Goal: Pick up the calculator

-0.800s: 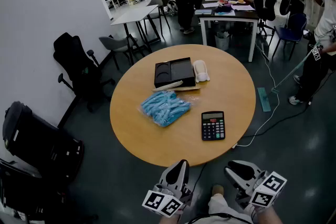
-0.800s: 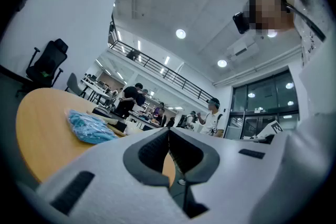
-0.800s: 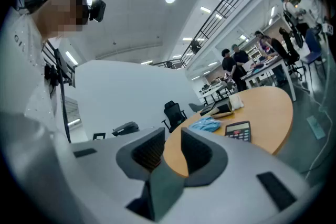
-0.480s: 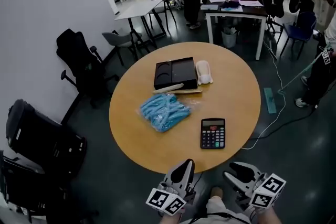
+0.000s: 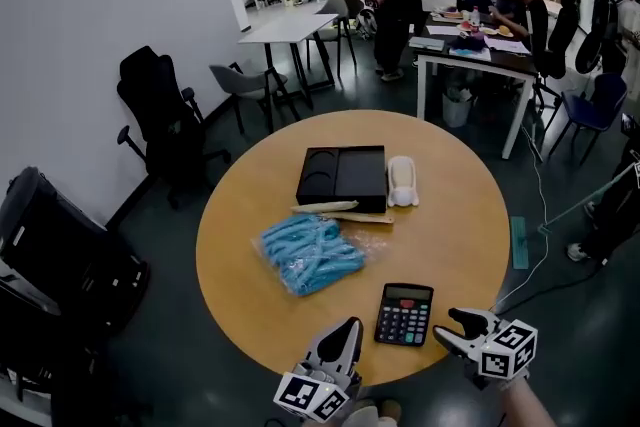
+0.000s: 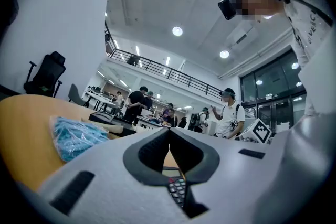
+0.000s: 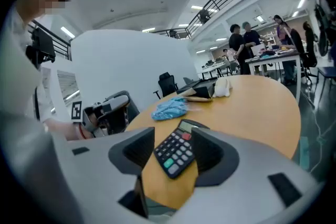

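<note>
A black calculator (image 5: 404, 313) lies flat near the front edge of the round wooden table (image 5: 240, 215). My right gripper (image 5: 452, 327) stands open just to the right of it, over the table's edge, with its tips pointing left at it. In the right gripper view the calculator (image 7: 176, 152) lies a little ahead between the open jaws of the right gripper (image 7: 173, 135), untouched. At the front edge, left of the calculator, is my left gripper (image 5: 349, 327). In the left gripper view the left gripper (image 6: 169, 131) is shut and empty, with calculator keys (image 6: 177, 190) showing below its pads.
A bag of blue items (image 5: 310, 253) lies mid-table. Behind it are a black tray (image 5: 342, 175), a pale stick (image 5: 340, 210) and a white object (image 5: 402, 181). Black office chairs (image 5: 165, 120) stand left. People stand around desks (image 5: 470, 45) at the back; a cable (image 5: 535, 215) runs over the floor.
The table has come closer in the head view. Both grippers moved forward from below the table edge; the right one now sits beside the calculator.
</note>
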`<state>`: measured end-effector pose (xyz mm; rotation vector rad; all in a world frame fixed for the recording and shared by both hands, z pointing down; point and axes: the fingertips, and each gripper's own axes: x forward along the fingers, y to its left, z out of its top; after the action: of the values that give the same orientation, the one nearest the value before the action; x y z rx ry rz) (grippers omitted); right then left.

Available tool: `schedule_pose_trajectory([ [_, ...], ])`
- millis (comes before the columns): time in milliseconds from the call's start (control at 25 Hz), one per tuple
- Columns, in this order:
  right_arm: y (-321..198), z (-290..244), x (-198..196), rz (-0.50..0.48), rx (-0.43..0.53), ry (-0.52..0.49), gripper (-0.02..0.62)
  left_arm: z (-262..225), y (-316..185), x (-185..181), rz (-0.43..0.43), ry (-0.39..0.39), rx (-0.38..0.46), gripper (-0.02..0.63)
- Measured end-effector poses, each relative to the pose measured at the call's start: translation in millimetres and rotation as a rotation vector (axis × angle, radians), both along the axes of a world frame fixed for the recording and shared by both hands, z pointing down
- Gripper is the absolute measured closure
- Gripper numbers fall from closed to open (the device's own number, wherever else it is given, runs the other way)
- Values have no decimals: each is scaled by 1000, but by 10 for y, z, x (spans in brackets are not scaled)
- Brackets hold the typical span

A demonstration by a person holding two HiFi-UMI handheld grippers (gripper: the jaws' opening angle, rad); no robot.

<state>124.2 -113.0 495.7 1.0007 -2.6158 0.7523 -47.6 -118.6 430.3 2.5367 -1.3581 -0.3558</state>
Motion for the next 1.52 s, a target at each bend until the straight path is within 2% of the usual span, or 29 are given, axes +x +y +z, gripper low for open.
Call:
schedule_pose_trajectory([
  [160, -507, 349, 68, -86, -72, 86, 386, 184, -271, 21, -18, 3, 11, 598],
  [360, -892, 656, 83, -255, -201, 154, 380, 343, -445, 102, -24, -23, 48, 598],
  [480, -986, 800, -26, -355, -309, 145, 380, 434, -453, 89, -33, -18, 52, 598],
  [640, -928, 880, -294, -512, -497, 78, 382, 575, -369, 144, -21, -1, 37, 598],
  [720, -911, 911, -367, -564, -560, 89, 382, 568, -328, 168, -16, 1, 40, 598],
  [960, -1048, 981, -462, -584, -663, 48, 383, 548, -265, 105, -4, 12, 49, 598],
  [1160, -972, 997, -564, -706, -687, 122, 388, 624, -154, 50, -14, 57, -15, 598],
  [1200, -947, 995, -585, -729, -695, 129, 413, 633, -133, 52, -11, 65, -27, 598],
  [1240, -921, 983, -601, -749, -707, 128, 484, 641, -118, 43, -10, 70, -33, 598],
  [1280, -893, 968, -611, -763, -719, 120, 523, 646, -107, 28, -12, 74, -36, 598],
  [1320, -865, 956, -610, -769, -732, 110, 528, 648, -97, 9, -14, 78, -39, 598],
  [1440, -798, 954, -551, -729, -764, 54, 535, 639, -65, -44, -16, 89, -51, 598],
  [1520, -778, 942, -498, -656, -779, -22, 535, 624, -49, -96, -20, 87, -56, 598],
])
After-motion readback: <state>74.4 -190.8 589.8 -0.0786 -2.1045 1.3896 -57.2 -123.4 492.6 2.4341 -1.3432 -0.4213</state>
